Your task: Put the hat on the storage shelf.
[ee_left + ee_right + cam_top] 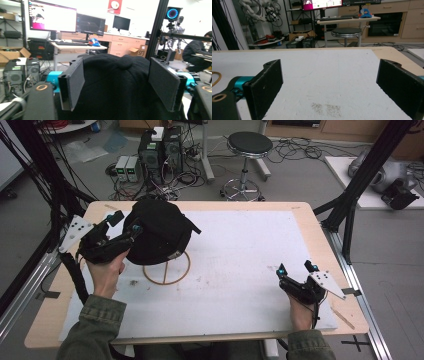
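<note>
One black cap [157,232] on wooden stand [167,269]; stool [249,144] beyond

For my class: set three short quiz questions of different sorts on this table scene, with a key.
1. True or false: the black cap sits on a wooden ring stand.
2. Which claw is at the cap? A left B right
3. Fill in: the right claw stands open over the ____ mat.

Key: 1 true. 2 A, the left claw, its jaws either side of the cap. 3 white; the white mat is bare there.
</note>
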